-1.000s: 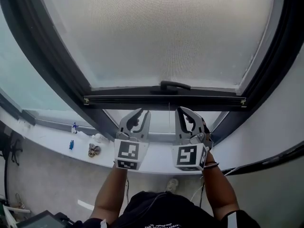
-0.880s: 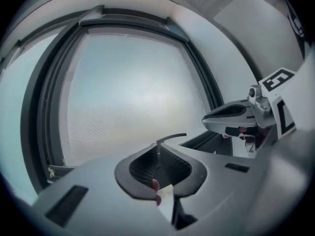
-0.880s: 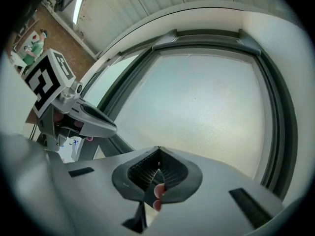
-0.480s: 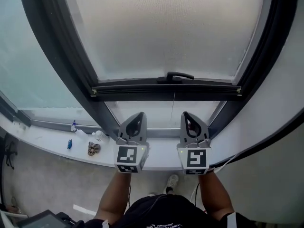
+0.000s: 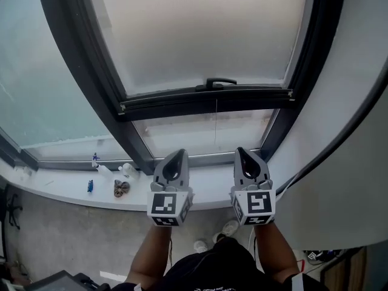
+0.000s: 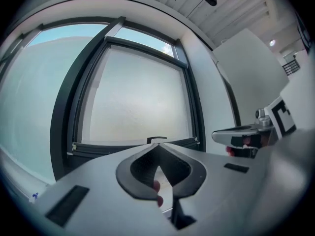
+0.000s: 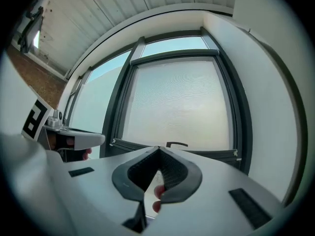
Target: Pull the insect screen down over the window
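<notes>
Before the dark-framed window (image 5: 79, 59), the screen (image 5: 200, 35) hangs most of the way down, its bar (image 5: 206, 99) short of the sill (image 5: 48, 180), and we hold our left tool (image 5: 179, 156) and right tool (image 5: 244, 153) side by side below it, both closed, empty, touching nothing.

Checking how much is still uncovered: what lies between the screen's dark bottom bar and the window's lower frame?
Head view: a bare strip of window glass, crossed by a thin hanging cord, under the dark bottom bar.
</notes>
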### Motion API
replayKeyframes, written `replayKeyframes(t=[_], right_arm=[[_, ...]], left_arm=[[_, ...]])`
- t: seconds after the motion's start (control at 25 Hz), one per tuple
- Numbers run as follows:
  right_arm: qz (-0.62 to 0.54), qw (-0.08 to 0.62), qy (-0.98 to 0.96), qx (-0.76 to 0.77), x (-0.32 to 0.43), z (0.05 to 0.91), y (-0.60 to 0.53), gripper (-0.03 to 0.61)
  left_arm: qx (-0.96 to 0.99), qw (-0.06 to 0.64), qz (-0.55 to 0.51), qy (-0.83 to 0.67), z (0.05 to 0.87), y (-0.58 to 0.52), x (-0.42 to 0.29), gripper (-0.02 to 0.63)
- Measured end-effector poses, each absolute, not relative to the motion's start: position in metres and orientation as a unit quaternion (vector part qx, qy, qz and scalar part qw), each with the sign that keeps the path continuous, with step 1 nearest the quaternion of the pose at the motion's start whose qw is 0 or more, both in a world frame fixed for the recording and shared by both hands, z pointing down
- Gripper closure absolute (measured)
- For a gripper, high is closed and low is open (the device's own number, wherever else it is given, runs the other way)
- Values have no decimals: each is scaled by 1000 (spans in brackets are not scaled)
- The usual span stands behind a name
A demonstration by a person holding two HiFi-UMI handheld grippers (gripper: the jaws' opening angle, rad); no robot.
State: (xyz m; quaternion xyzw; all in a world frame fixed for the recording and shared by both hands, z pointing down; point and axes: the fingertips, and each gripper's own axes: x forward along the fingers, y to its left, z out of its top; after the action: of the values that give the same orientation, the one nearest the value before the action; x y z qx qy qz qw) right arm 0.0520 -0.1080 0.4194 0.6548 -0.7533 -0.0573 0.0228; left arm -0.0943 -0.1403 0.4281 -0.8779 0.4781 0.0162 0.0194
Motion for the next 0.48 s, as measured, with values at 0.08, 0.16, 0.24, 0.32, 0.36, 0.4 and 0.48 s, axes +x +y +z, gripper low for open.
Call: replayKeyframes(t=[0.08,0.16,0.24,0.32,0.36,0.4,0.48], right_arm=[[-51,21,-750,659,55,423,-93,575],[-47,19,-748,661,61,426,-80,575],[-53,20,-746,664,67,426,-71,575],[-75,30,-742,665,71,423,-66,575],[-87,35,-742,664,72,419,-63,575],[-93,38,-742,662,74,416,-59,575],[-89,36,-747,658,82,414,-48,575]], left_arm=[[-879,14,15,476,432,-128,-93,612],[-880,12,13,475,434,-117,-89,612],[-879,15,9,476,434,-108,-85,612],[-875,18,-1,483,435,-100,-82,612],[-873,16,-3,488,435,-97,-82,612],[-870,11,-3,492,435,-93,-82,612],[-865,5,2,502,433,-82,-80,612]])
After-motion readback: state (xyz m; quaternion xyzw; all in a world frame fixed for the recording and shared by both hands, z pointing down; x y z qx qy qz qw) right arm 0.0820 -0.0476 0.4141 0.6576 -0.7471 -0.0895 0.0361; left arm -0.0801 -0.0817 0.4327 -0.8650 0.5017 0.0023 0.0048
